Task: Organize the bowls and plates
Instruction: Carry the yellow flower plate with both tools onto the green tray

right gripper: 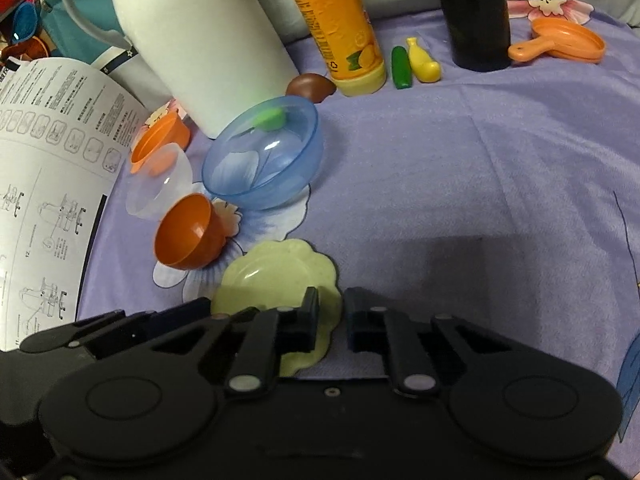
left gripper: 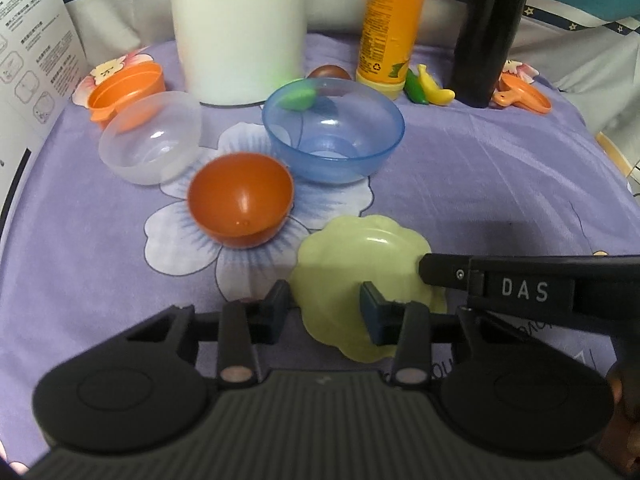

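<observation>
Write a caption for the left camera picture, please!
Both grippers reach for the green flower-shaped plate near three bowls.

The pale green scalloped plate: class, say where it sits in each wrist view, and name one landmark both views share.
Left wrist view: the pale green scalloped plate lies lower centre-right on the purple cloth, between the left hand-held gripper fingers.
Right wrist view: it lies lower centre-left, under the right hand-held gripper.
Shared landmark: the orange bowl, tipped on its side just up-left of the plate.
</observation>
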{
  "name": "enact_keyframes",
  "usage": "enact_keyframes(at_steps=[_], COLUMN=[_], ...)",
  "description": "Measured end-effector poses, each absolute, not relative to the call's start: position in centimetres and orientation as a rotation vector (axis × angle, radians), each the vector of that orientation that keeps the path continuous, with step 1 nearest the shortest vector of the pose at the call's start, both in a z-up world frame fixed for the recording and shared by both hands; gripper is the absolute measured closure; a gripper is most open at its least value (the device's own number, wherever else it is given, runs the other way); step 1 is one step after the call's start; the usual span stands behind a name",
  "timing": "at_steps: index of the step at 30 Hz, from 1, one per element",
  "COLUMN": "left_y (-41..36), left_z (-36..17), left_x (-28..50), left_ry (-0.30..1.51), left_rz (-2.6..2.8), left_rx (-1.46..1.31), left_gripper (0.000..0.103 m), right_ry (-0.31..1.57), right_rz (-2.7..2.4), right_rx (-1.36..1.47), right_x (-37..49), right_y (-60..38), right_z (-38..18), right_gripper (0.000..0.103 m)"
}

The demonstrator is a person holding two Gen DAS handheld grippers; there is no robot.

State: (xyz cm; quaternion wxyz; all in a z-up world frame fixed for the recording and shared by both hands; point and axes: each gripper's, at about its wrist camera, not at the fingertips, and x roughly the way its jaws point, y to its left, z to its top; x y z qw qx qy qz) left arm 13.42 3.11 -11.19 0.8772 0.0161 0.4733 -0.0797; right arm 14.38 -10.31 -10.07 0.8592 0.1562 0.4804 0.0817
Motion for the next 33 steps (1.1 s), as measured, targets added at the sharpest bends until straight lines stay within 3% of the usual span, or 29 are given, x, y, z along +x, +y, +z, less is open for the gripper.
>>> enact_keyframes(at_steps=[16, 33], left_y=[2.9, 5.5], left_z=[-10.2, -5.1], left_x=[12.1, 6.1], left_ry=[1.004, 0.953], left_rz=[-0.163, -0.145], left_rx=[0.021, 0.000], left_gripper=[0.070, 0.071], right_ry=[0.998, 0.968], right_rz=[0.128, 0.173], right_rx=[0.342, 0.356], right_x=[12.6, 7.2], right_y=[-10.3, -9.0], right_z=[-9.3, -4.3], right_gripper=[0.087, 0.083])
